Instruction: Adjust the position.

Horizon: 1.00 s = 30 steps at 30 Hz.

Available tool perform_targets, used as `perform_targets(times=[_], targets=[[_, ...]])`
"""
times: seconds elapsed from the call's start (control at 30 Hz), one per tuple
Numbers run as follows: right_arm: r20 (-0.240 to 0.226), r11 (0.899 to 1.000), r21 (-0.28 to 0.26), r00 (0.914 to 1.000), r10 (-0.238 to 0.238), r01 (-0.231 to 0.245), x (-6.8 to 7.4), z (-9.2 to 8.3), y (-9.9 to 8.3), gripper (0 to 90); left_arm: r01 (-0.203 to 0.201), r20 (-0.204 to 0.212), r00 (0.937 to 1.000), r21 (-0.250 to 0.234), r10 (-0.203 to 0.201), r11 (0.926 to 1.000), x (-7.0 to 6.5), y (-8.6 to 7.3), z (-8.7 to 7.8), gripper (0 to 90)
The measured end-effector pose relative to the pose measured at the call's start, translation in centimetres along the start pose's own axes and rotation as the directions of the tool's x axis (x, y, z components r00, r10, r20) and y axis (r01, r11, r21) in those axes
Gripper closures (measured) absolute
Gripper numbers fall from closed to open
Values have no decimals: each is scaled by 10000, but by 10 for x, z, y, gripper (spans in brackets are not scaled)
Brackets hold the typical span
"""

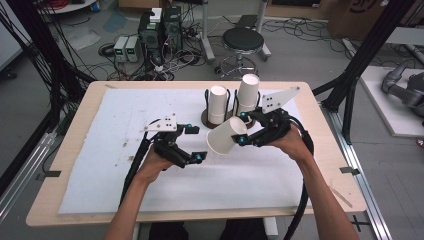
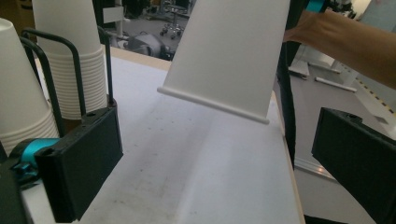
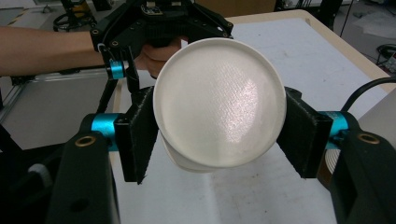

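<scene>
Near the middle of the high view the right gripper has its jaws clamped on a white paper cup, gripping it near the closed base so the cup lies tilted on its side in the air above the white mat, its open rim pointing toward lower left. In the right gripper view the base of the cup sits squarely between the two black pads, which press its sides; holding it by the narrow end leaves the wide rim free, probably so the other tool can take it. The left gripper, just left of the cup in the high view, has its jaws apart with nothing between them, and they face the cup's rim, which hangs at the upper centre of the left gripper view, apart from both jaws. Behind, at upper centre of the high view, two stacks of cups stand upside down in a wire holder, seemingly the supply.
</scene>
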State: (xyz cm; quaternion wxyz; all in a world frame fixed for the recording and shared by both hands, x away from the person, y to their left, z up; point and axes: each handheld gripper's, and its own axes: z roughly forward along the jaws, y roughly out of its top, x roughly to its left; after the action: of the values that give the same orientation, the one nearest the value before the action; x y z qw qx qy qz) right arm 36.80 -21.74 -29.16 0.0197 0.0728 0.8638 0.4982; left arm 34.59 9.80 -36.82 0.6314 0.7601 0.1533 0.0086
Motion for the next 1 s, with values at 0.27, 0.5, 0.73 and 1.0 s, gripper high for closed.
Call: perform_targets(times=[0.27, 0.5, 0.73, 1.0], targets=[[-70, 10000, -93, 10000, -17, 17, 1, 1, 0, 353, -216, 414, 9989, 12, 215, 9998, 0, 9, 10, 17], [-99, 9999, -123, 10000, -8, 6, 1, 3, 0, 353, -181, 405, 9990, 160, 175, 9997, 2, 7, 18, 17], [-215, 9996, -284, 9998, -24, 18, 2, 5, 1, 354, -172, 518, 9985, 166, 163, 9997, 2, 7, 26, 17], [-286, 9989, -469, 9996, -2, -11, 3, 7, 2, 353, -152, 609, 9980, 43, 149, 9999, 1, 7, 31, 17]])
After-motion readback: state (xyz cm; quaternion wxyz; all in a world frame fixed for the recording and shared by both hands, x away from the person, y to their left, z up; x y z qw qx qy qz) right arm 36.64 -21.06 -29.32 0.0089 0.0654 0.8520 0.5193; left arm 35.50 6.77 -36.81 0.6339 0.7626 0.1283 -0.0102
